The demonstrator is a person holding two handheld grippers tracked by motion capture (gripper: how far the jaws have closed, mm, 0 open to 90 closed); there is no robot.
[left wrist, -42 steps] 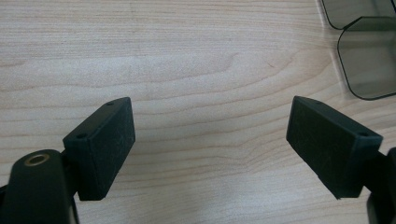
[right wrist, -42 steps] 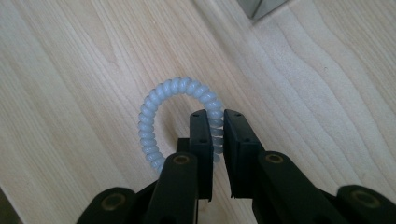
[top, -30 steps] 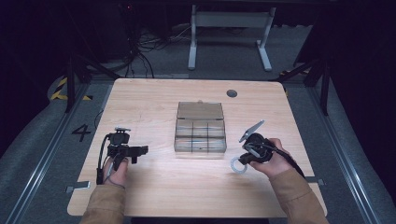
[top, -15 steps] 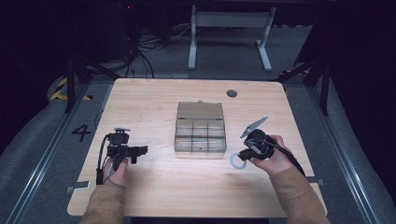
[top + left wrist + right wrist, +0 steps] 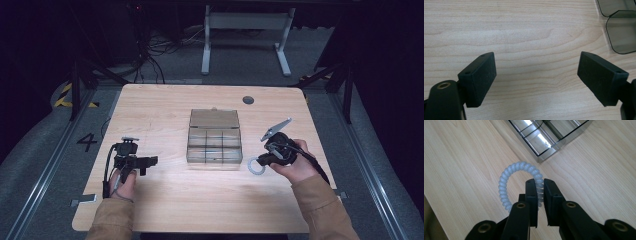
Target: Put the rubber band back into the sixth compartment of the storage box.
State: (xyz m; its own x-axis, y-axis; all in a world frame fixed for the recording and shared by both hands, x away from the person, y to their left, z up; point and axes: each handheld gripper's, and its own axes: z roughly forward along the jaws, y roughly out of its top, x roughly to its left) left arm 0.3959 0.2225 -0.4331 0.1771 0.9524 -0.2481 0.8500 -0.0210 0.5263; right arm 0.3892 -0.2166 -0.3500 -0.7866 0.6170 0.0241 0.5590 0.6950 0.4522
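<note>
Spiral hair tie [image 5: 517, 183] lies on the bench [image 5: 165, 120] just beside the clear compartment box [image 5: 214, 139], its near side clamped in the right gripper [image 5: 539, 185] fingers. Lift straight up — likely boxward. Left gripper [image 5: 536, 72] idle, fingers wide apart.
</note>
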